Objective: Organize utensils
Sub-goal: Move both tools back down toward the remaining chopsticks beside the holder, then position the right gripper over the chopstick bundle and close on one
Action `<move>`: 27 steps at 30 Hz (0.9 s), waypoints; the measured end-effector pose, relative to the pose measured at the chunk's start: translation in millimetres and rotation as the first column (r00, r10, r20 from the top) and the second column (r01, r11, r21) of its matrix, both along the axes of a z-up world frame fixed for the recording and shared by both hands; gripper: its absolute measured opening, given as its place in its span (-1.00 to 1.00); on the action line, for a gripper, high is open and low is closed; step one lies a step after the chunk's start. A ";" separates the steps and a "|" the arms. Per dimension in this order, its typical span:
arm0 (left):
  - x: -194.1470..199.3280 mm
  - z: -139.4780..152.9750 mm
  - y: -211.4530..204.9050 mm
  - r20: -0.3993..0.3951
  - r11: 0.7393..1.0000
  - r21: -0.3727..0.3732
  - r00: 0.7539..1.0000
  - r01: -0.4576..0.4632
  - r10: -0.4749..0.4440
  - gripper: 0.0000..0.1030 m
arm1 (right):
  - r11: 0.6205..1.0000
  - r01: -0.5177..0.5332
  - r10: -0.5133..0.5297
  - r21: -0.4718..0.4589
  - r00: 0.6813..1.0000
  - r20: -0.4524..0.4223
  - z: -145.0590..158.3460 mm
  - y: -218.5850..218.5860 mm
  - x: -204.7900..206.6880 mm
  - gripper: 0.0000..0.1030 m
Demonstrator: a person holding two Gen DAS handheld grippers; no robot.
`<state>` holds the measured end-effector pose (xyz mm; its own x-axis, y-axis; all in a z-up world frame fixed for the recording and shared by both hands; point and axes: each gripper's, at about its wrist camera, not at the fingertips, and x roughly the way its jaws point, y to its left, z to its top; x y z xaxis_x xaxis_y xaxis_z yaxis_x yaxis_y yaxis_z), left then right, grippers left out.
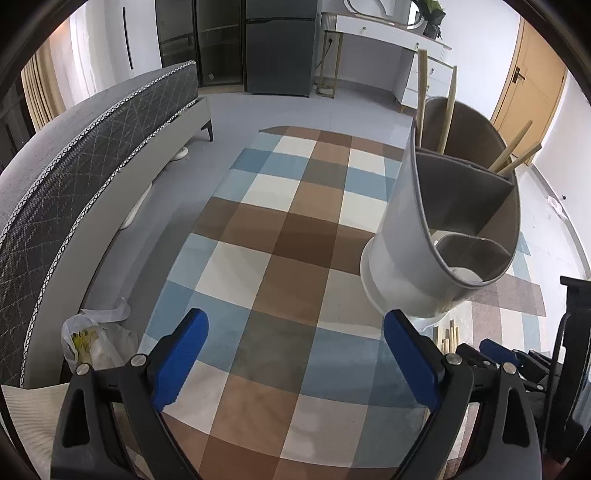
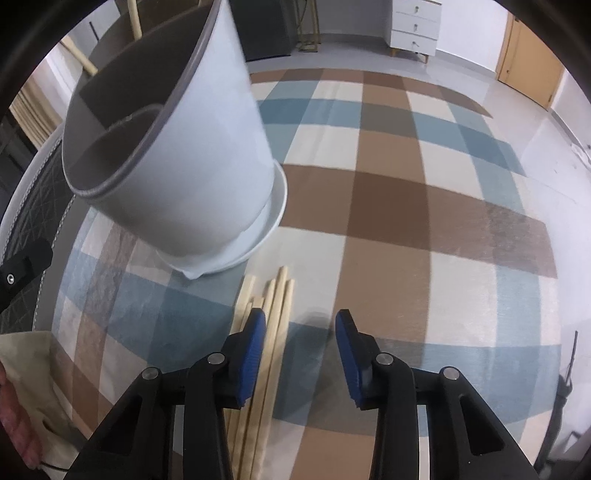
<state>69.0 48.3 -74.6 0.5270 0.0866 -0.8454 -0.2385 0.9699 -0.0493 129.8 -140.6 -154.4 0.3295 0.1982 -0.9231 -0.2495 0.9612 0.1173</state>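
Observation:
A white, grey-lined utensil holder (image 1: 402, 236) (image 2: 207, 147) with divided compartments stands on its saucer on the checked rug (image 1: 280, 236). Some wooden chopsticks (image 1: 513, 151) lean in its far compartments. Several more chopsticks (image 2: 277, 310) (image 1: 448, 334) lie in a bundle on the rug just in front of the holder. My right gripper (image 2: 301, 317) points down over them with its jaws partly apart. The bundle runs under and beside its left finger, and the pads press on nothing. My left gripper (image 1: 295, 321) hangs wide open over bare rug, left of the holder.
A grey upholstered bed (image 1: 92, 155) runs along the left, with a white plastic bag (image 1: 92, 343) at its foot. A hand on beige cloth (image 2: 29, 373) sits at the right wrist view's lower left. A dark cabinet (image 1: 280, 44), white dresser (image 2: 415, 26) and wooden door (image 1: 524, 81) stand far off.

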 end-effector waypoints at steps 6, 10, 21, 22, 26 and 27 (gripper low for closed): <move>1.4 -2.2 2.3 -0.014 1.000 -0.006 1.000 -0.012 0.012 0.81 | 0.999 0.014 -0.014 -0.029 1.000 -0.002 -2.6 0.2 -1.5 -0.41; 2.4 -3.4 1.4 -0.019 1.000 -0.006 1.000 -0.009 0.009 0.81 | 1.000 0.025 -0.025 -0.018 1.000 -0.010 -2.7 -3.3 -1.3 -0.43; 3.6 -6.5 3.4 -0.039 1.000 -0.019 0.999 -0.017 0.016 0.81 | 0.999 0.035 -0.035 -0.020 0.999 -0.012 -1.9 -5.1 -1.2 -0.51; 3.9 -7.2 3.9 -0.042 1.000 -0.021 0.999 -0.020 0.019 0.81 | 0.999 0.036 -0.036 -0.021 0.999 -0.011 -1.9 -5.0 -1.0 -0.51; 4.7 -9.4 5.3 -0.051 0.999 -0.024 0.998 -0.026 0.024 0.81 | 0.999 0.028 -0.027 -0.047 1.000 0.007 -1.5 -0.8 -0.5 -0.51; 4.5 -9.4 5.5 -0.051 0.999 -0.024 0.998 -0.028 0.026 0.81 | 0.998 0.029 -0.028 -0.056 1.000 0.013 -1.5 0.5 0.7 -0.51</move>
<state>73.4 53.9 -84.0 0.4809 0.0788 -0.8732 -0.2674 0.9617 -0.0605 130.5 -140.0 -155.9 0.3460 0.1365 -0.9283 -0.2230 0.9730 0.0599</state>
